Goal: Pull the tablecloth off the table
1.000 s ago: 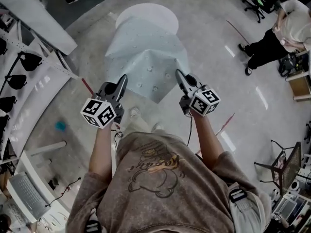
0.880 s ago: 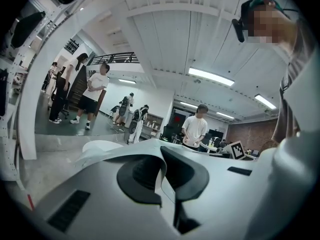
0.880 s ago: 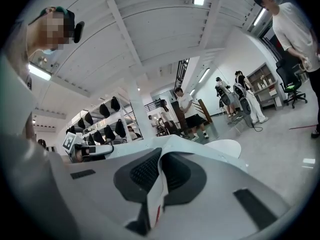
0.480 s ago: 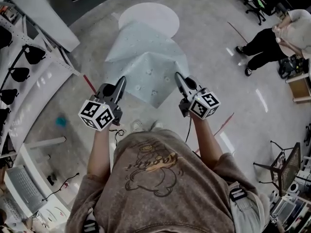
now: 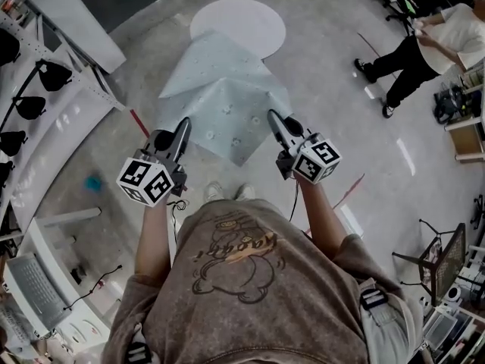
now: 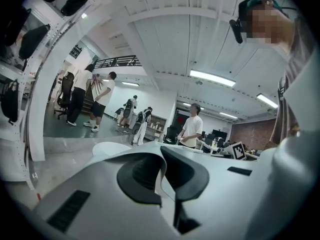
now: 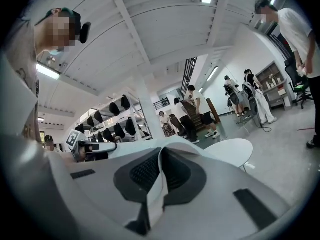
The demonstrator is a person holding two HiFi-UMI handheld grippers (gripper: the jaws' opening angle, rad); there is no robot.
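The pale blue tablecloth (image 5: 225, 101) hangs stretched from the round white table (image 5: 241, 21) toward me, and most of the tabletop is bare. My left gripper (image 5: 182, 128) is shut on the cloth's near left corner. At the near right corner my right gripper (image 5: 272, 118) is shut on it too. In the left gripper view a thin fold of cloth (image 6: 168, 191) is pinched between the dark pads, with the table (image 6: 107, 148) beyond. The right gripper view shows a white strip of cloth (image 7: 156, 203) clamped the same way, with the table (image 7: 232, 149) behind.
A person in a white shirt and dark trousers (image 5: 405, 48) stands at the right. A rack with black bags (image 5: 30, 105) runs along the left. A chair (image 5: 447, 256) stands at the lower right, a keyboard (image 5: 30, 294) at the lower left. Several people stand in the background.
Both grippers have drawn back toward me with the cloth corners. The cloth has slid further off the round table, baring more of its top.
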